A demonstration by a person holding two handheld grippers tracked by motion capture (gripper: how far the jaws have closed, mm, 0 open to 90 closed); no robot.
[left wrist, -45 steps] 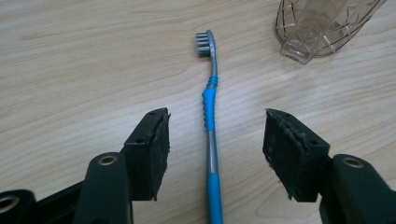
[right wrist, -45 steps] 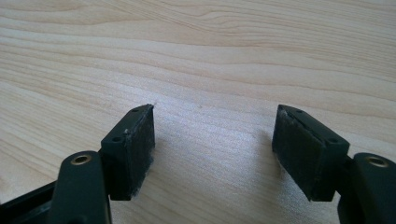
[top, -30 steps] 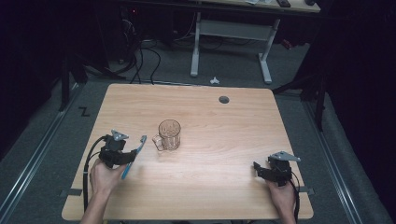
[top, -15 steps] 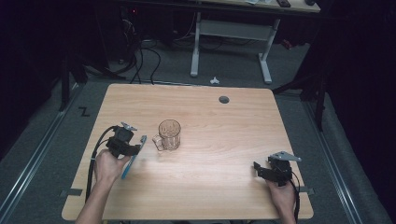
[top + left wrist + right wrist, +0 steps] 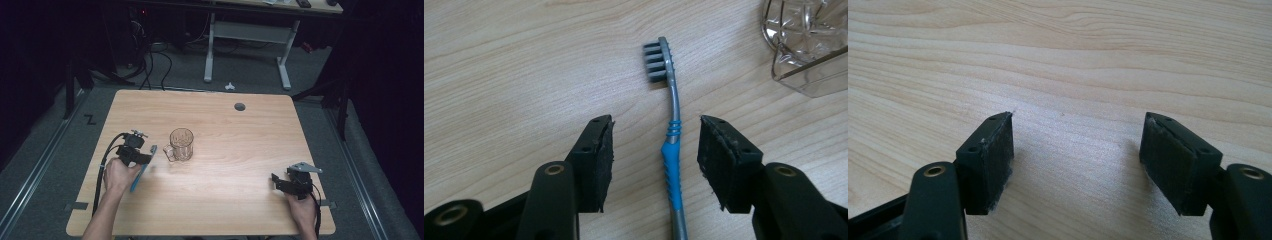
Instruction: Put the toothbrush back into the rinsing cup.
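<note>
My left gripper (image 5: 651, 160) has just been opening; its jaws straddle the toothbrush (image 5: 672, 165) lying flat on the table (image 5: 240, 145), untouched. Light, stiff, slim: I'd pinch the ribbed blue grip.

A light wooden table (image 5: 225, 125) carries a blue-and-grey toothbrush (image 5: 142, 167) lying flat near its left edge, with a clear glass mug (image 5: 181, 144) standing just beside it.

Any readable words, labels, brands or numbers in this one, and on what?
None readable. The toothbrush, the glass mug, both grippers and the table carry no lettering that shows. A dark Z-shaped mark lies on the floor left of the table; whether it is a letter cannot be told.
</note>
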